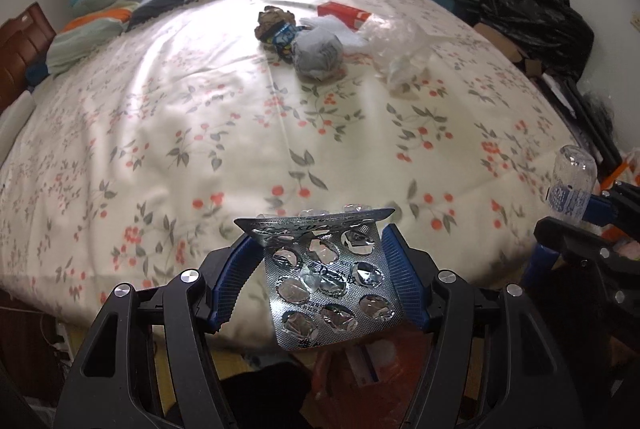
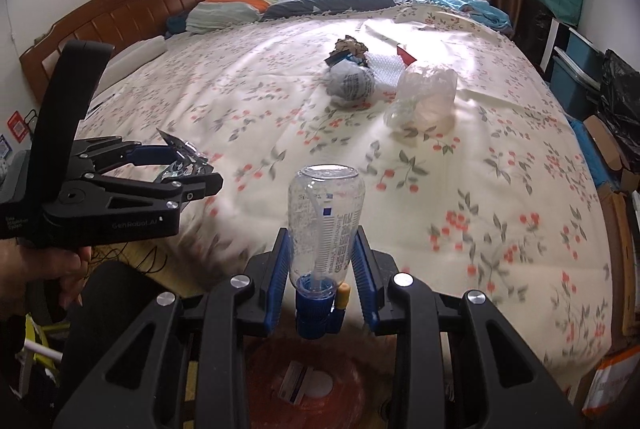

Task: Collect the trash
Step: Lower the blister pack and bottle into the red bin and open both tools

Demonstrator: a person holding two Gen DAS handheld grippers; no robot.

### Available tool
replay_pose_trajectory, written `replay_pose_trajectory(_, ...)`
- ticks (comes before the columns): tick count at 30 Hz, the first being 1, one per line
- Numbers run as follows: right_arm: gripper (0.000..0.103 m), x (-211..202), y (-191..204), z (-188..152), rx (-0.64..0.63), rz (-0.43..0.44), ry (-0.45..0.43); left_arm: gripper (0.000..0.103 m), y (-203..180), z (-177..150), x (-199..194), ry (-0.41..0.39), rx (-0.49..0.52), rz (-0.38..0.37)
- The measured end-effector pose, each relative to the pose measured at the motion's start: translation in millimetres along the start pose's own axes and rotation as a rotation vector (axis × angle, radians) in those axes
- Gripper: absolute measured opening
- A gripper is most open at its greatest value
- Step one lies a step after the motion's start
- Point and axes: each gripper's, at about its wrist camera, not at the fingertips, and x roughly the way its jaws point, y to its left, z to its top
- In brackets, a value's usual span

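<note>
A floral-sheeted bed (image 1: 160, 149) fills the bedroom; beyond its near edge, over an orange bag (image 2: 320, 381) apparently meant for trash, the right gripper (image 2: 320, 269) clamps an inverted spray bottle (image 2: 326, 217); the left gripper (image 1: 320, 269) pinches a spent blister pack (image 1: 332, 281); more litter (image 1: 316, 49) waits mid-bed.

Each black gripper (image 2: 320, 261) has blue ribbed fingers (image 2: 278, 281), silver screws and white lettering.
</note>
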Motion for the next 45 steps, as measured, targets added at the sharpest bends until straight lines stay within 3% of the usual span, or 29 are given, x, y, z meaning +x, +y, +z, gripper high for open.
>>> replay_pose_trajectory(11, 0.031, -37, 26, -75, -0.007, 0.037, 0.067, 0.064, -37, -88, -41, 0.075, 0.017, -0.046)
replay_pose_trajectory(17, 0.031, -35, 40, -119, -0.014, 0.061, 0.149, 0.064, -54, -143, -36, 0.162, 0.013, -0.079)
replay_pose_trajectory(22, 0.031, -12, 47, -148, -0.031, 0.075, 0.238, 0.064, -61, -174, -10, 0.255, 0.016, -0.105)
replay_pose_trajectory(31, 0.031, 37, 41, -172, -0.022, 0.082, 0.355, 0.064, -58, -195, 36, 0.364, 0.024, -0.101)
replay_pose_trajectory(45, 0.031, 87, 39, -187, -0.021, 0.123, 0.48, 0.064, -54, -210, 79, 0.47, 0.017, -0.114)
